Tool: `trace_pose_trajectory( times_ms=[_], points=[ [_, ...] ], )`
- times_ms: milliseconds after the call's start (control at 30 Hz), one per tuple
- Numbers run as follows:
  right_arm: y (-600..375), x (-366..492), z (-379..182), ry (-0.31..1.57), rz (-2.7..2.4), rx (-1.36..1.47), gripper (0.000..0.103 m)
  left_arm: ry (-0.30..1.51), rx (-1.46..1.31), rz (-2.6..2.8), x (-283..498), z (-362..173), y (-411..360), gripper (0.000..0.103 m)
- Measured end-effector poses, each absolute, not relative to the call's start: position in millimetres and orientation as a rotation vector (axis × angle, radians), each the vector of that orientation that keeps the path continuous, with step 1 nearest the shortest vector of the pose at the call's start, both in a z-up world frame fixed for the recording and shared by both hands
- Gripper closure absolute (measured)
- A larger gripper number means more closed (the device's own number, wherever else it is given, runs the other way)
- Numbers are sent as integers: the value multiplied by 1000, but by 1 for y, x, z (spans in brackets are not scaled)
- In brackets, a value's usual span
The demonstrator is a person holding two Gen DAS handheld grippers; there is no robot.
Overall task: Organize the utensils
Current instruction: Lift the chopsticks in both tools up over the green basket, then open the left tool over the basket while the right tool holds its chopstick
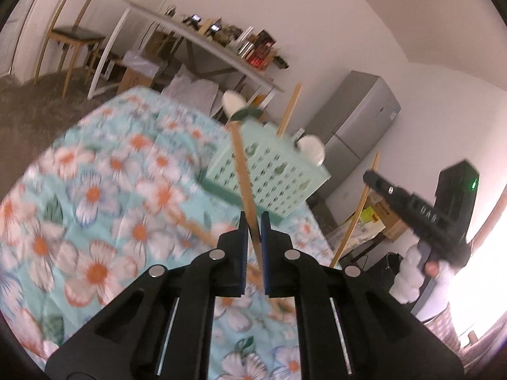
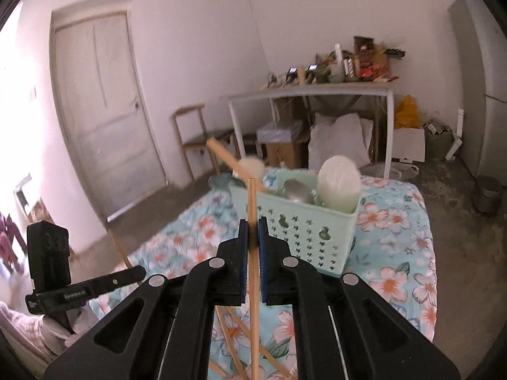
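My left gripper (image 1: 253, 221) is shut on a wooden chopstick (image 1: 240, 161) that slants up toward the mint perforated basket (image 1: 279, 177). In the right wrist view my right gripper (image 2: 252, 225) is shut on a second chopstick (image 2: 251, 196), held nearly upright just in front of the basket (image 2: 304, 234). The basket holds a white spoon (image 2: 339, 183), a metal spoon (image 2: 296, 190) and a leaning chopstick (image 2: 231, 160). Each gripper shows in the other's view: the right one (image 1: 372, 180) at the far right, the left one (image 2: 139, 273) at the lower left. Both hover above the table.
A floral tablecloth (image 1: 95, 190) covers the table, with loose chopsticks (image 2: 234, 326) lying on it near me. Behind stand a cluttered white desk (image 2: 317, 91), a wooden chair (image 2: 193, 126), a grey fridge (image 1: 358, 120) and a door (image 2: 104, 120).
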State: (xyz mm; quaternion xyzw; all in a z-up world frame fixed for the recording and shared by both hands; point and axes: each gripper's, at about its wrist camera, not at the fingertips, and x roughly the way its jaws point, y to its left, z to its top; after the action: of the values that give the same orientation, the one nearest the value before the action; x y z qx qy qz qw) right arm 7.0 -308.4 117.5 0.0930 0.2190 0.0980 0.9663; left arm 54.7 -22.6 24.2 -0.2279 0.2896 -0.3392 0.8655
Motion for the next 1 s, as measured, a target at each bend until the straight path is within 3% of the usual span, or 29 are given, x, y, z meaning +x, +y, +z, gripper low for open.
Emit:
trace_pose_trajectory(
  times_ms=[267, 600, 767, 1000],
  points=[
    [-330, -11, 131, 314, 189, 264, 97, 430, -429, -755, 63, 96, -27, 98],
    [-349, -10, 118, 298, 210, 323, 97, 116, -310, -758, 84, 188, -68, 98],
    [-354, -8, 114, 294, 235, 336, 97, 58, -195, -682, 110, 202, -107, 98],
    [-358, -3, 109, 290, 263, 346, 97, 127, -73, -612, 154, 182, -165, 98]
  ],
)
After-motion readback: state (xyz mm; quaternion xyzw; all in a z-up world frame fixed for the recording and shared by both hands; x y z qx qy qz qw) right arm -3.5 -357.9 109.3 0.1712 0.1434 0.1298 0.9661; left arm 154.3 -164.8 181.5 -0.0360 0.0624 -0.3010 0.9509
